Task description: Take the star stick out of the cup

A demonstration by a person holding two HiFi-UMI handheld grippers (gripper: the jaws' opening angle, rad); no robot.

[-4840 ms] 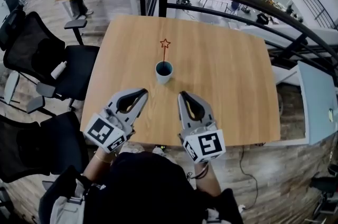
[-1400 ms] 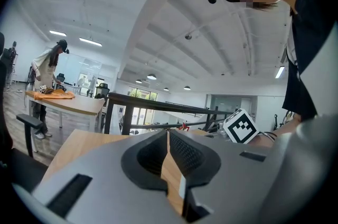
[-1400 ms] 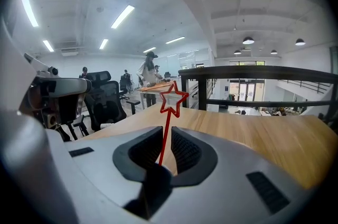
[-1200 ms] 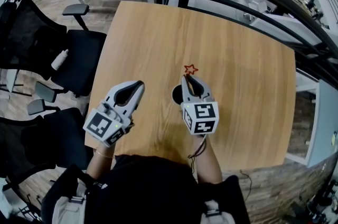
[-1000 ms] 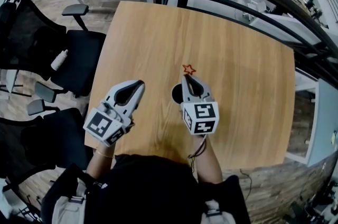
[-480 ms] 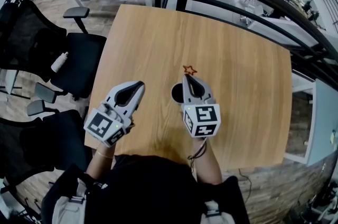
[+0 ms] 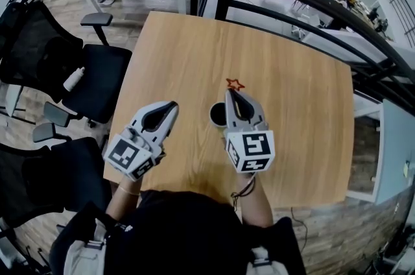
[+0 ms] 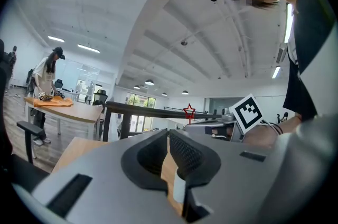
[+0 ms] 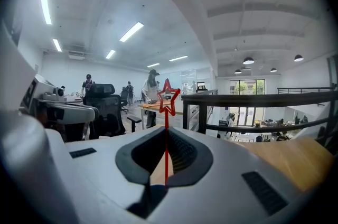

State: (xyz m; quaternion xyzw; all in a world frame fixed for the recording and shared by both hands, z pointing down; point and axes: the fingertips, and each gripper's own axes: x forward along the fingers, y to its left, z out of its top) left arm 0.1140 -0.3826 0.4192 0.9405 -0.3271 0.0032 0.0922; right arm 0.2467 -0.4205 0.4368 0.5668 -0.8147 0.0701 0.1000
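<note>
**Grip and hazards.** My right tool (image 7: 236, 95) is closed on the stick (image 9: 166, 159). It pinches the thin red shaft below the star (image 7: 234, 83). My left tool (image 7: 171, 105) is closed on nothing and hangs over the bench (image 7: 298, 105), left of the cup (image 7: 217, 114) and apart from it. I judge that the stick's lower end is not yet out of the cup.

Two things could go wrong:
- The shaft is thin and may slip or swivel between the pads.
- A slanted pull could drag the shaft against the rim and tip the cup, since nothing steadies it.

**Views compared.**
- Only the right gripper view shows the shaft caught between the jaws.
- Only the head view shows the cup, half hidden under the right tool.
- The left gripper view shows the star side-on beside the right tool's marker cube (image 8: 247, 111), but no cup.
</note>
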